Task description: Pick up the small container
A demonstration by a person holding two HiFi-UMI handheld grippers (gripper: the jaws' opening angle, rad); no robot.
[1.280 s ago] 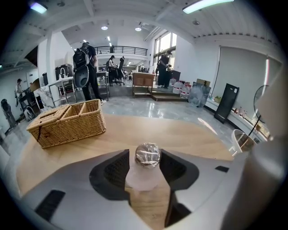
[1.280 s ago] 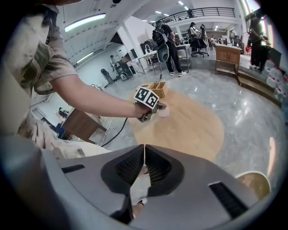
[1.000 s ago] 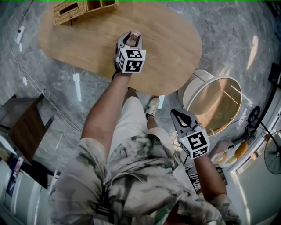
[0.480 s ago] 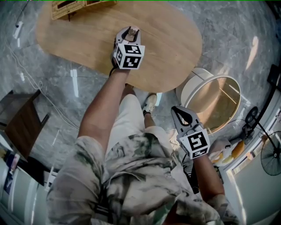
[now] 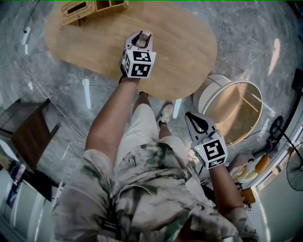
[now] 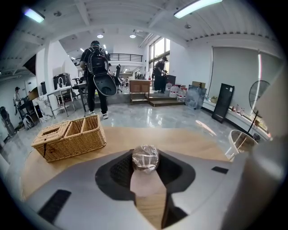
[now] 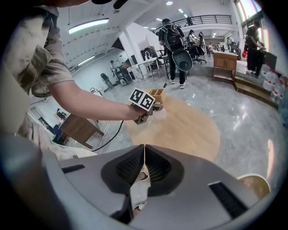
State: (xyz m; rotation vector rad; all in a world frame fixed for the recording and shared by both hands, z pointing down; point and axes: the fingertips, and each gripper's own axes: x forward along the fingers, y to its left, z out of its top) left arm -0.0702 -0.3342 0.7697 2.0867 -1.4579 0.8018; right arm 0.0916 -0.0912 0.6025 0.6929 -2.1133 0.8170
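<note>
Right claw [image 7: 143, 150]: clenched, empty, low beside person's body, off table. Left claw [image 5: 140, 41]: grasping small container [image 6: 145, 157] with film-wrapped top, over middle of oval wooden table [image 5: 184, 47]. Wicker basket [image 6: 69, 137] at table's far left.

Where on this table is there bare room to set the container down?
Bare wood: the table right of the left hand-held gripper, out to the rounded edge, and the strip between the wicker basket and the near edge. Crowded: the far-left corner, with the basket.

Left gripper's [image 5: 141, 38] fingers [image 6: 120, 170] clamp; right gripper's [image 5: 189, 116] fingers [image 7: 130, 167] touch.
</note>
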